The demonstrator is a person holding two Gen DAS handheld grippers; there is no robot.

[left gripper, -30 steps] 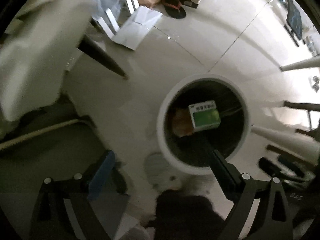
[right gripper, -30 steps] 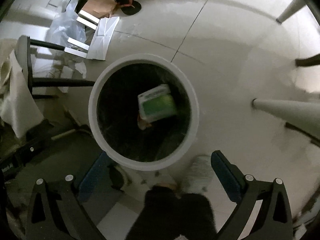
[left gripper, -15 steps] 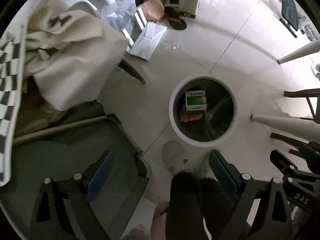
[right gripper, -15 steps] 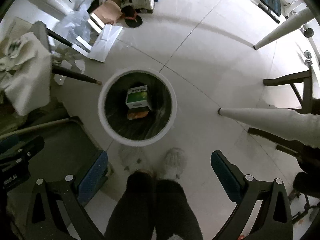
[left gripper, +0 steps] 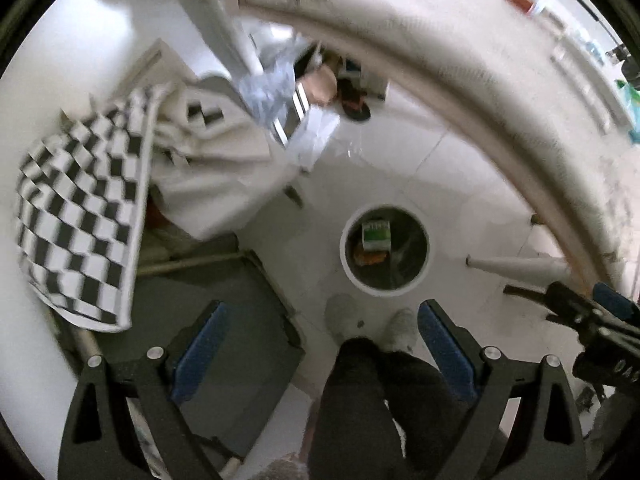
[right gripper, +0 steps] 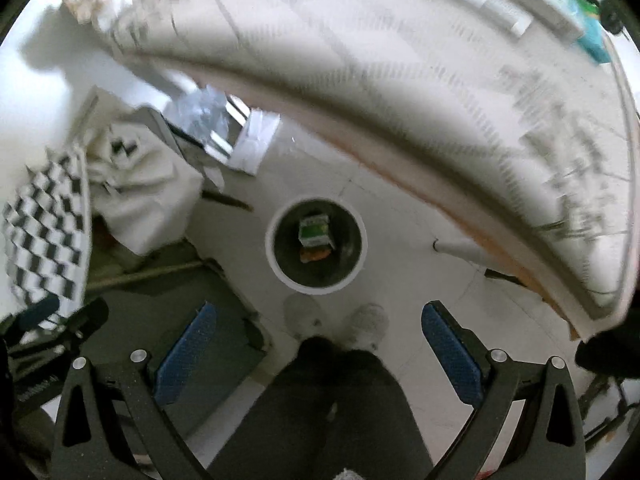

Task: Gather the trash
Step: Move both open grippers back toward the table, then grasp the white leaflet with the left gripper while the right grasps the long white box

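A round white-rimmed trash bin [left gripper: 345, 258] stands on the floor far below, also in the right wrist view [right gripper: 272, 256]. Inside lie a green and white carton [left gripper: 376, 235] [right gripper: 314, 231] and an orange scrap [left gripper: 370, 258] [right gripper: 314, 255]. My left gripper [left gripper: 322, 344] is open and empty, high above the floor. My right gripper [right gripper: 316, 344] is open and empty too, at about the same height. The right gripper also shows at the right edge of the left wrist view [left gripper: 596, 320].
A white table edge [left gripper: 500, 92] [right gripper: 400, 92] curves across the top, with blurred items on it. A checkered cloth [left gripper: 76, 232] [right gripper: 44, 228] and a white cloth drape at left. The person's dark legs and white slippers [left gripper: 344, 316] stand beside the bin.
Both grippers have risen well away from the bin, which now looks much smaller. The table top has come into view. Both stay open.
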